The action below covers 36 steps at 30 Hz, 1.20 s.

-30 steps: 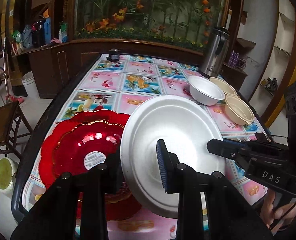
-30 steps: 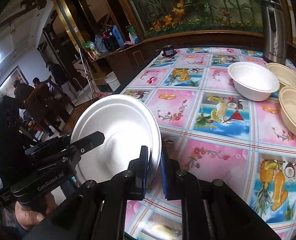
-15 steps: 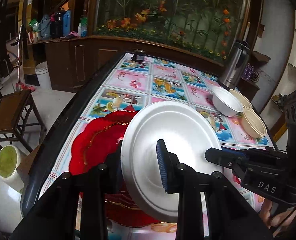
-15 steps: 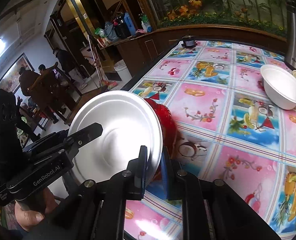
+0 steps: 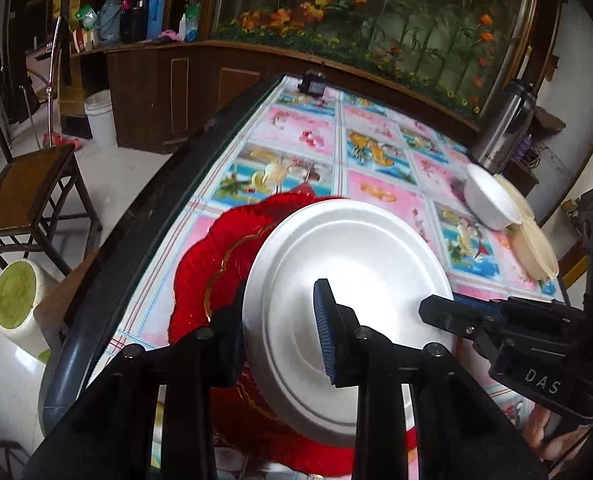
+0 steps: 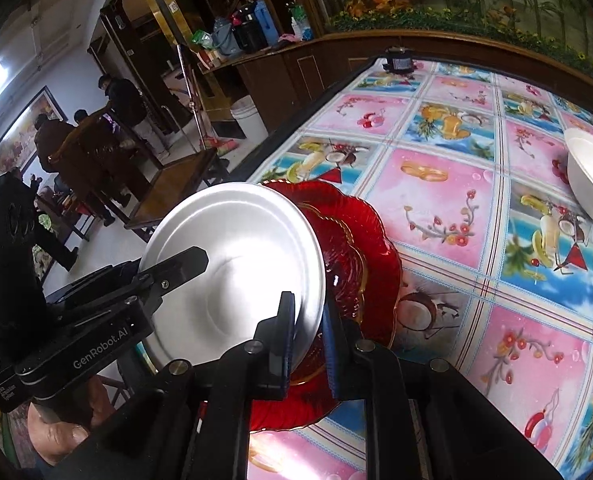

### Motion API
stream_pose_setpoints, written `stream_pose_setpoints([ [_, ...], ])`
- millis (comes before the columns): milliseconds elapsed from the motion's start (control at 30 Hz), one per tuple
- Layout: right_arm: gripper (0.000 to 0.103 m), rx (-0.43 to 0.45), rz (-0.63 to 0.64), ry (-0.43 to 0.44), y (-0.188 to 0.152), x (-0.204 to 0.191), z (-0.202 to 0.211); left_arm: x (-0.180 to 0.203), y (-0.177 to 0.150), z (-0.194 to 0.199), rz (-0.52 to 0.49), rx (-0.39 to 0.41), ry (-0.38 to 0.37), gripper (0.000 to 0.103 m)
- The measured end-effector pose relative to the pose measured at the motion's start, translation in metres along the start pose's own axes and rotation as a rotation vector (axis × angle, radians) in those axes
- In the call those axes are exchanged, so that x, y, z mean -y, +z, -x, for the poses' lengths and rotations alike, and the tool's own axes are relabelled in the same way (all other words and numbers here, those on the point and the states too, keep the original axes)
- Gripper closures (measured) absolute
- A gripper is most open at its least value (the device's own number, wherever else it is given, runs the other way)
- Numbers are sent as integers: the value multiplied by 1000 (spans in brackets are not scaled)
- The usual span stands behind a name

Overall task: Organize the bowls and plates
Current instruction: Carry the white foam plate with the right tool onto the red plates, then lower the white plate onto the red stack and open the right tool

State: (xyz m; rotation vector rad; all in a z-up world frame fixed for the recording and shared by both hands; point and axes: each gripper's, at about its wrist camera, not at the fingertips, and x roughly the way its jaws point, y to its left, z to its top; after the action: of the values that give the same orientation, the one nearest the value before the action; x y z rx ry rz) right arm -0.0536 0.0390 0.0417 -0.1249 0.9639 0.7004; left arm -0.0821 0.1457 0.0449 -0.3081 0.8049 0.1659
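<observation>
Both jaws on white plate (image 5: 348,276), people only rightward.

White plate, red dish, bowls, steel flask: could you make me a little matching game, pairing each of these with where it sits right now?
Things:
1. white plate
2. red plate
3. white bowl
4. steel flask

Places:
A. standing at the table's far right corner
B. lying flat on the tablecloth under the tilted plate
C. held tilted in the air by both tongs, left tongs and right tongs
D. on the table, next to two cream bowls

Pairs: 1-C, 2-B, 3-D, 4-A
</observation>
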Motion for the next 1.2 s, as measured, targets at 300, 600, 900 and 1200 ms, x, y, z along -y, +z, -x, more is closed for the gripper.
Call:
stream_pose_setpoints([
  [300,88,-27,-1,-19,-2,3,-15,-4,-4,-14,6,-38,11,76],
  [600,88,-29,3,-38,-4,3,-18,-7,-6,-19,10,-46,35,76],
  [900,88,-21,-8,-37,-3,4,-19,-16,-4,-16,40,-41,43,74],
  [1200,78,15,-13,-19,-1,4,-9,-23,1,-5,67,-7,44,72],
])
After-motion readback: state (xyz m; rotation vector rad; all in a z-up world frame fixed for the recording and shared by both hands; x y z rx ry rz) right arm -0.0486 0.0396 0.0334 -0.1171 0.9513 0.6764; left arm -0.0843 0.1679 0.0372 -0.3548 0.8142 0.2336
